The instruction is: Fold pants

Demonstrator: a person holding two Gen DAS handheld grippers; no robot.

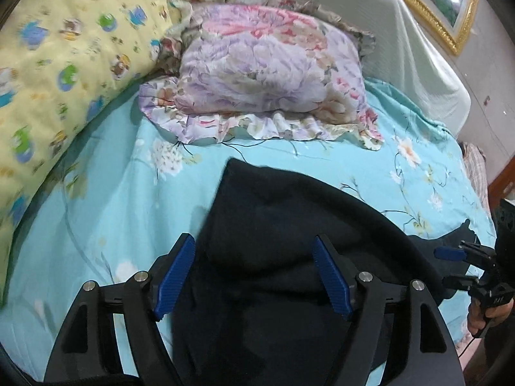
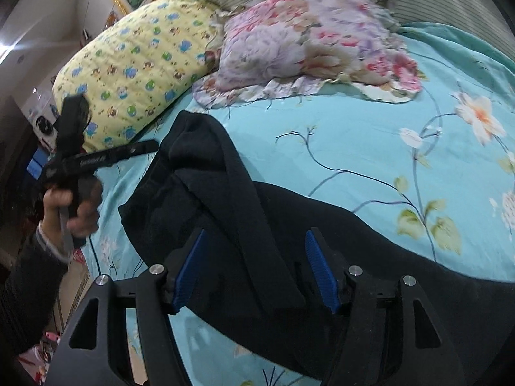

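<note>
While dark pants (image 1: 273,225) lie on floral bedsheet (image 1: 322,160), both grippers' fingers (image 1: 175,276) released, apart.

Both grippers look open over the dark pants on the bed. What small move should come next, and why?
Probably lower the right gripper and close it on the pants: both it and the left gripper are open and hold nothing, and a loosely folded band of cloth lies between its fingers.

A turquoise floral bedsheet (image 1: 322,167) was spread over the bed. A floral ruffled pillow (image 1: 267,77) was laid near the bed's head edge, and a yellow cartoon-print bolster (image 1: 64,58) was set along the side edge, touching the pillow's frill. A gold-framed picture (image 1: 444,6) was hung on the wall beyond a pale-draped headboard (image 1: 402,38).
</note>
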